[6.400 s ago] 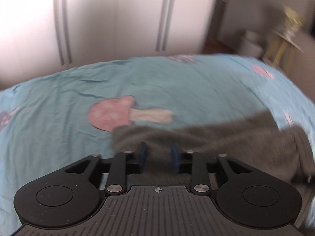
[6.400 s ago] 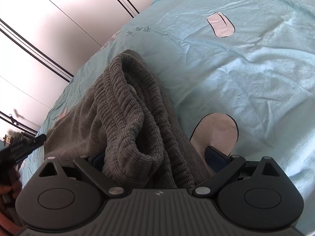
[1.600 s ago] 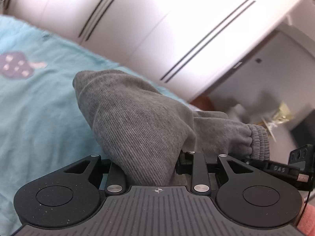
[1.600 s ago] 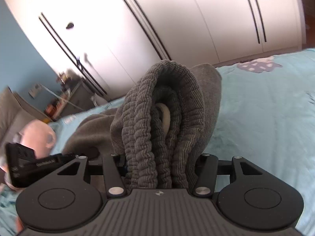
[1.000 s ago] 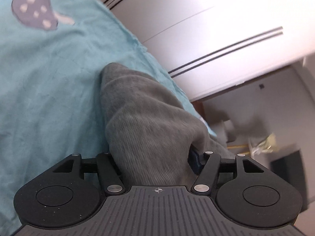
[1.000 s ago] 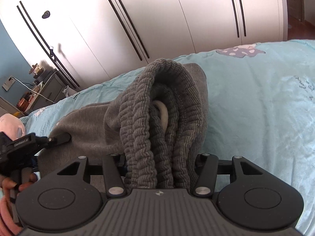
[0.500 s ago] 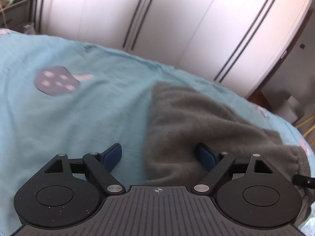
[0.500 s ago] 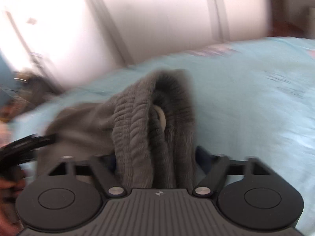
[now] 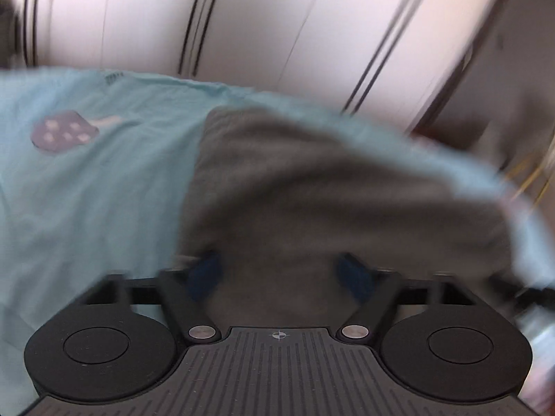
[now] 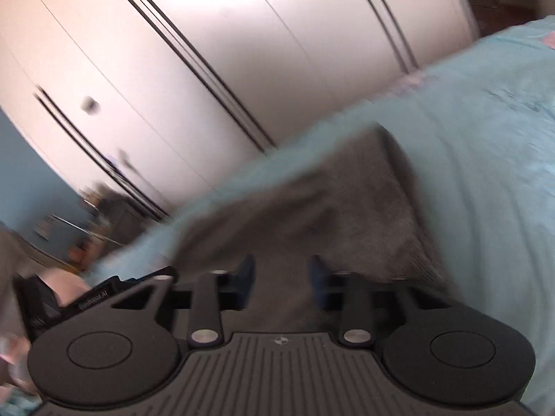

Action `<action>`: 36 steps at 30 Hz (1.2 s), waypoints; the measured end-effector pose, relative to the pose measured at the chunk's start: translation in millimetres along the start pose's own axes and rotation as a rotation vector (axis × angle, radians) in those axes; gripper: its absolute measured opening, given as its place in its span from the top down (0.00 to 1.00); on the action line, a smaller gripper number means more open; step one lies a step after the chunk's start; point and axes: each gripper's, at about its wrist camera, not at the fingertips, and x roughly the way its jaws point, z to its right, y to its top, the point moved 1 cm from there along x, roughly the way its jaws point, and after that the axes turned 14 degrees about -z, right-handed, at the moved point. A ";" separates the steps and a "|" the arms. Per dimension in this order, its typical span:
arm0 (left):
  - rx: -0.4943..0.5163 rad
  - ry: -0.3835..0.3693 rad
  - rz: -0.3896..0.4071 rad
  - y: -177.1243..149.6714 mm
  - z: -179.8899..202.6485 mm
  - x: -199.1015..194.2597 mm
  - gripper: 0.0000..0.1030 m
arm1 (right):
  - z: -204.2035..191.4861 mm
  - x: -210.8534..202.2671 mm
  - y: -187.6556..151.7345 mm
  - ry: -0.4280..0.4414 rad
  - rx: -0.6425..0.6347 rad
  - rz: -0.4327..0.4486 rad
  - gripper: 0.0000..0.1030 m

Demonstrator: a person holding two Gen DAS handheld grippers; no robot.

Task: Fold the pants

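Observation:
The grey pants [image 9: 312,190] lie spread flat on the light blue bedsheet [image 9: 86,190]. My left gripper [image 9: 281,274] hangs just over their near edge. It is open and its jaws are closing, with the cloth lying flat under the gap and neither pad pressing on it. In the right wrist view the pants [image 10: 347,208] stretch away toward the wardrobe. My right gripper [image 10: 281,277] sits low over them with its jaws drawn in close and no fold bunched between them. Both views are blurred by motion.
White wardrobe doors [image 9: 260,17] stand behind the bed. A purple mushroom print [image 9: 64,133] marks the sheet at the left. The other gripper's black body [image 10: 86,298] and a hand show at the left edge of the right wrist view, with cluttered furniture [image 10: 86,222] beyond.
Both grippers let go of the bunched pants, which now lie flat on the bed. The left jaws spread wide. The right jaws opened, then drew in close, and the waistband is no longer between them.

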 end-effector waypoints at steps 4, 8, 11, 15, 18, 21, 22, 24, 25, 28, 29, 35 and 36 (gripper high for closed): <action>0.112 0.143 0.046 -6.1 23.7 -12.7 0.22 | 29.4 -0.7 -9.6 0.000 0.020 -0.022 1.00; 0.188 0.023 0.045 -17.0 41.5 -34.4 0.09 | 15.2 -25.0 -19.1 0.023 0.048 0.017 0.93; 0.234 0.069 -0.010 -33.1 50.2 -26.1 0.07 | 16.3 -17.4 -26.0 0.031 0.019 -0.042 0.92; 0.207 0.138 -0.022 -60.4 53.9 -28.9 0.07 | 23.7 -2.4 -34.4 -0.022 0.004 -0.094 1.00; 0.135 0.080 -0.015 -76.8 50.7 -49.6 0.01 | 10.8 -10.8 -38.0 -0.065 -0.008 -0.114 1.00; 0.132 0.162 -0.108 -102.6 43.6 -38.0 0.01 | -3.8 -19.4 -45.9 -0.133 -0.071 -0.136 0.88; 0.127 0.245 -0.188 -106.2 42.2 -25.1 0.00 | -2.8 -19.0 -50.1 -0.178 -0.064 -0.154 0.79; 0.047 0.255 -0.216 -108.3 36.8 -27.3 0.01 | -5.0 -21.6 -59.8 -0.243 -0.046 -0.195 0.24; 0.006 0.252 -0.222 -107.5 37.2 -33.1 0.01 | -7.7 -23.8 -68.1 -0.252 -0.034 -0.215 0.17; -0.069 0.249 -0.256 -121.0 44.5 -46.1 0.01 | -29.4 -26.4 -102.5 -0.253 -0.104 -0.311 0.05; -0.073 0.253 -0.288 -128.4 50.3 -48.4 0.01 | -38.6 -25.1 -116.1 -0.280 -0.143 -0.346 0.05; 0.005 0.421 -0.346 -157.3 93.1 -65.4 0.01 | -77.5 -31.5 -165.2 -0.483 -0.300 -0.397 0.05; 0.019 0.459 -0.345 -161.6 101.0 -71.6 0.01 | -81.2 -29.2 -166.3 -0.531 -0.321 -0.419 0.05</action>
